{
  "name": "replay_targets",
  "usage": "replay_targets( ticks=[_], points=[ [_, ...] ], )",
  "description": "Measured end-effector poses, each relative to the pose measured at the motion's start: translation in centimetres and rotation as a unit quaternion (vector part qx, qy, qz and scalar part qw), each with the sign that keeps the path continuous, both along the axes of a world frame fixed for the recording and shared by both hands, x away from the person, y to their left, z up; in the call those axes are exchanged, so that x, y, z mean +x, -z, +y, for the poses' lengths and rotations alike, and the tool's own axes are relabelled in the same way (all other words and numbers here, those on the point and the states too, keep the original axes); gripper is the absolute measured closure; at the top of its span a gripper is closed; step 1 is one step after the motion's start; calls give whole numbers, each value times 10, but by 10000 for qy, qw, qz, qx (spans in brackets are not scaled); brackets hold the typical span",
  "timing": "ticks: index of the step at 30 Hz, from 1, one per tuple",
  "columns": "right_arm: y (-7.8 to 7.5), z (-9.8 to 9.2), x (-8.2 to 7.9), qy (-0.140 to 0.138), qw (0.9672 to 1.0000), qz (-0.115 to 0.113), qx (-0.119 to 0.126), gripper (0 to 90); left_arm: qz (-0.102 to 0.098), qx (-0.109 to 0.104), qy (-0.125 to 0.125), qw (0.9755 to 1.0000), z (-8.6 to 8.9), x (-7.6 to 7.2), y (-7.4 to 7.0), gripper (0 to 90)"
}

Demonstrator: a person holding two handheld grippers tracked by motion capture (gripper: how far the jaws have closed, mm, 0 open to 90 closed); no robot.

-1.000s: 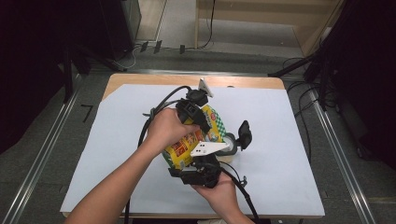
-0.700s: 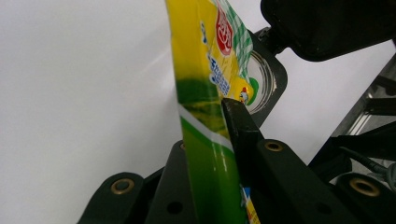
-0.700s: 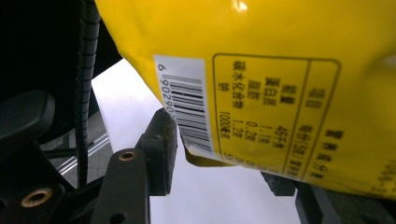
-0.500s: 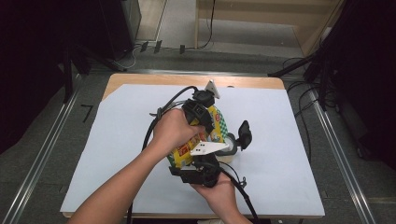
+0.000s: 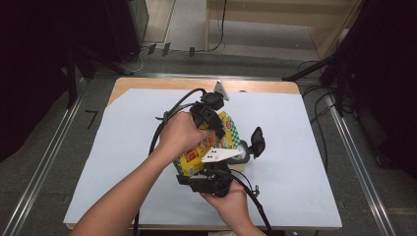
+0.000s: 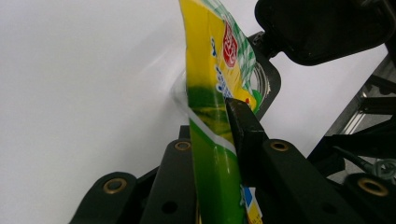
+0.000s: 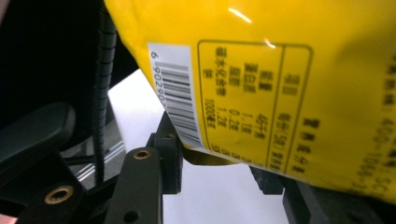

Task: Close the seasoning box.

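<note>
A: Right, left hand-held gripper (image 6: 219, 154) first. Its jaws are clamped on the edge of the yellow-and-green snack bag (image 6: 210, 93); the film runs up between them like a blade. They have just been easing open a little, but the bag is between them and the pads press on it.

B: And from above?

A: Left hand-held gripper sits on the far upper part of the bag (image 5: 216, 142), hand wrapped over it. Right hand-held gripper (image 5: 211, 179) comes in from the near side, low, at the bag's near bottom edge.

B: Is the right one gripping?

A: In the right gripper view the printed back of the bag (image 7: 280, 70), with its barcode (image 7: 175, 93) and its table of print, lies right over the jaws. The jaws have just been closing and the bag's lower edge is between them; whether the pads actually bite I cannot tell.

B: The relation that matters?

A: The bag's long axis runs from the near hand away to the far one, tilted up off the white sheet (image 5: 305, 147) on the counter (image 5: 147, 83). So one hand-held gripper is at each end, about equally close. Judging by that, any pull apart or tip would run along that axis.

B: Anything around it?

A: A clear round container (image 6: 264, 84) just beyond the bag, right of the bag's middle from above. A black-padded piece (image 5: 256, 141) stands just beside it. My guess is the bag gets tipped that way.
</note>
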State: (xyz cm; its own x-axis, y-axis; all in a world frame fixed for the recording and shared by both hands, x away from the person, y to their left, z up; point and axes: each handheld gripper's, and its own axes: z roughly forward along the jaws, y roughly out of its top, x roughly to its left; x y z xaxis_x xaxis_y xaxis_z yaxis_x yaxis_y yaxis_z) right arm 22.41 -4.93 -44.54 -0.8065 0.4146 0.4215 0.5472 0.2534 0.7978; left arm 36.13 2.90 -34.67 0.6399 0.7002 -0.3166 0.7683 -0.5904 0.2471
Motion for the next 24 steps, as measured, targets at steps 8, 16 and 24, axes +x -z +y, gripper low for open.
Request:
replay_targets(
  ticks=[8, 16, 24],
  points=[
    [0, -3, 2, 91, 10000, 34, 7, 621, -81, 113, 65, 9999, -2, -4, 0, 848],
    [-2, -3, 0, 280, 9993, -164, -190, 569, -304, 401, -14, 9987, -5, -6, -2, 866],
    [-4, -2, -1, 411, 9987, -174, -264, 578, -419, 484, -67, 9979, -8, -8, -4, 868]
  ],
)
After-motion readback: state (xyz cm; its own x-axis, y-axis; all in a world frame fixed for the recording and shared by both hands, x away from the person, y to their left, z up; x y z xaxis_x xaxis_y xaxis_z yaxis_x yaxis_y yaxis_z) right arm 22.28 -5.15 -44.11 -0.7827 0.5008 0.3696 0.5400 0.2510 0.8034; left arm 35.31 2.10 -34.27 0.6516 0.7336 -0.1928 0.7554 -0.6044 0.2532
